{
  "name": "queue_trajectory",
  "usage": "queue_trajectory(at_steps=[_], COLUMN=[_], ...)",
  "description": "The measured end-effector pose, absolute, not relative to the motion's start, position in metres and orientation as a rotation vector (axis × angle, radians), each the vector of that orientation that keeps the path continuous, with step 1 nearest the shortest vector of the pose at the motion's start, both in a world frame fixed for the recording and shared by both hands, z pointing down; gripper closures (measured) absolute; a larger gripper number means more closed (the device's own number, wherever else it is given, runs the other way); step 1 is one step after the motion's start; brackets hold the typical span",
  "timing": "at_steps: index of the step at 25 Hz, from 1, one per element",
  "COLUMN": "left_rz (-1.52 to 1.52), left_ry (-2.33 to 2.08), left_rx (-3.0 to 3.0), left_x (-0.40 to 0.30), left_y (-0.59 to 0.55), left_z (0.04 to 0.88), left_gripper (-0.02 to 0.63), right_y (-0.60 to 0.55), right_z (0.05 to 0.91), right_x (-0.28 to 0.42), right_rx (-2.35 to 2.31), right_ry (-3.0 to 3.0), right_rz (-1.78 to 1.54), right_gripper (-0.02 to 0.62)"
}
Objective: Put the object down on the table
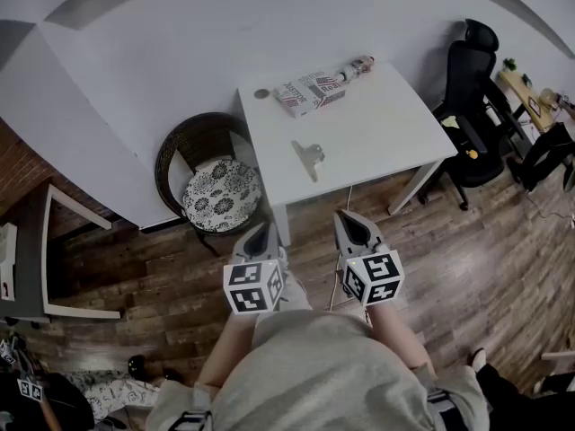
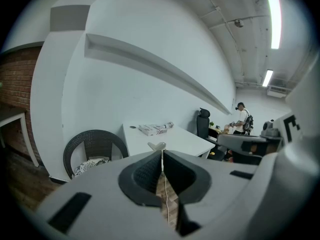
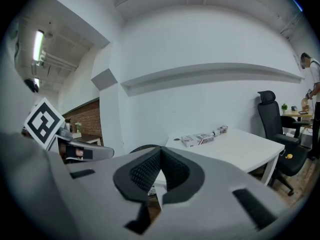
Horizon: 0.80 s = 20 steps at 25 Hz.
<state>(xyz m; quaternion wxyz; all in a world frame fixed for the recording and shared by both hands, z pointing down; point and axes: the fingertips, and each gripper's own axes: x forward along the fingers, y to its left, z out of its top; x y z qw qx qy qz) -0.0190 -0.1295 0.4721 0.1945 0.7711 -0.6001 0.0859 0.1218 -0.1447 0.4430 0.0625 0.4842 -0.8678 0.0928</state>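
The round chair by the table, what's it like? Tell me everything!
The chair is a dark, woven-looking tub chair with a curved back. A cushion with a black-and-white flowery pattern lies on its seat. It stands upright on the wooden floor, by the white wall, beside the white table.

An office: black swivel chair (image 1: pixel 469 70) beside white table (image 1: pixel 377 124), desk (image 1: pixel 526 92) beyond.

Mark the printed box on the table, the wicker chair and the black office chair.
printed box (image 1: pixel 305 93), head view, middle of its top face.
wicker chair (image 1: pixel 169 158), head view, left side of its woven rim.
black office chair (image 1: pixel 467 74), head view, its backrest.
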Motion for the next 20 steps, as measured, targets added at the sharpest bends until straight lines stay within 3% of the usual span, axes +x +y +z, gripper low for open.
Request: queue_trajectory(at_steps=[20], left_rz=[0.254], left_ry=[-1.659], left_rx=[2.172], left_x=[-0.0183], left_y=[-0.1372], left_z=[0.4768], left_gripper=[0.595], right_y=[-0.1496], right_z=[0.4434], right_x=[0.1219], right_rx=[1.486], right_ry=[-2.628], right_rz=[0.287], right_gripper=[0.597])
